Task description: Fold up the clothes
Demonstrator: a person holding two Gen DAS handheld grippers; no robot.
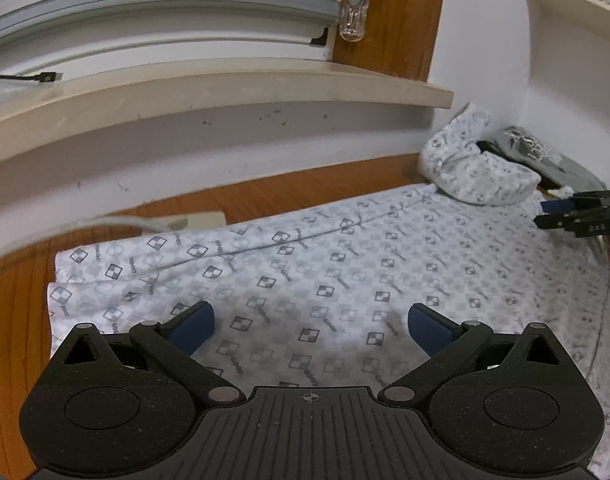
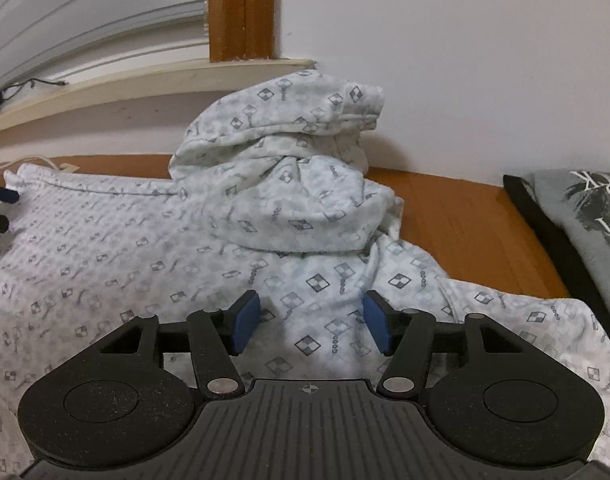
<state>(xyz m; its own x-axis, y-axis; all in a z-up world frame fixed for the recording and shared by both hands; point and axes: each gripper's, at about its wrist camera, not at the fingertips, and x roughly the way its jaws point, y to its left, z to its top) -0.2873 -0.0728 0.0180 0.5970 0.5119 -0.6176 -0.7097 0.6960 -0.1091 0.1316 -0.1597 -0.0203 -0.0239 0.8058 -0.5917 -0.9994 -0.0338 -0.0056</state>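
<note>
Garment: one white patterned garment (image 1: pixel 305 264) lay spread flat on the wooden floor (image 1: pixel 21 300) below the windowsill (image 1: pixel 225 92); it looked light, soft and limp, so you could expect it to sag and crease wherever you lifted it.
Left gripper: your left gripper (image 1: pixel 311 326) hovered over the cloth with its jaws spread wide and nothing between the pads.
Bunched end: one crumpled lump (image 2: pixel 289 184) of the same fabric, possibly a sleeve or hood, was heaped at the far end against the wall.
Right gripper: your right gripper (image 2: pixel 311 322) stood with jaws parted over flat cloth, pinching nothing.
Hold: a hem or the bunched end's edge looked the best place for you to pinch.
Other clothes: one grey printed garment (image 2: pixel 585 216) lay apart at the right.
Count: two garments, two grippers.
</note>
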